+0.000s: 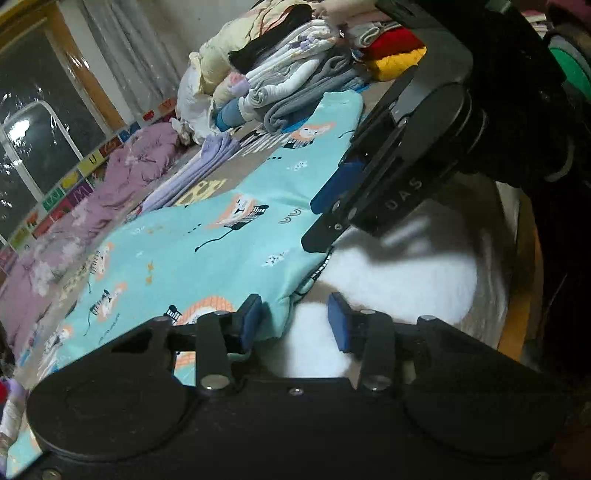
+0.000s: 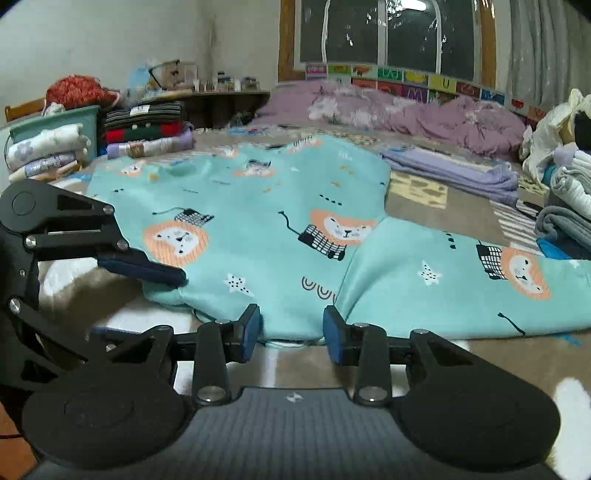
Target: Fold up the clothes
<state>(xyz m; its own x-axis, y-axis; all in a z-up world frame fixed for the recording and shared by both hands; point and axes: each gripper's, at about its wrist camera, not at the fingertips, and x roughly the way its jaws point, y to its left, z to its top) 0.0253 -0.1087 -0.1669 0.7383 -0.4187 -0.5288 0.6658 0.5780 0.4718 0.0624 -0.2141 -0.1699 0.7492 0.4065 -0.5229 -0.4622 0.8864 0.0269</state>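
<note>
Between the blue pads of the right gripper (image 2: 291, 328) lies the near hem of the turquoise lion-print garment (image 2: 258, 221), which is spread flat over the patterned bed cover (image 2: 417, 188). The jaws stand partly spread; the cloth edge sits in the gap, but whether the pads press on it cannot be told. The left gripper (image 1: 295, 319) also has its jaws partly apart: a corner of the same garment (image 1: 207, 240) lies against its left pad, and the white fluffy surface (image 1: 399, 284) fills the rest of the gap, so nothing is pinched. In the right wrist view the left gripper (image 2: 162, 271) rests its fingertips on the garment's near-left corner. Beyond the right jaws, a folded lilac cloth (image 2: 454, 168) lies past the garment, a purple quilt (image 2: 406, 110) farther off under the window (image 2: 384, 33). Stacks of folded clothes (image 1: 295, 81) sit beyond the garment's far end.
</note>
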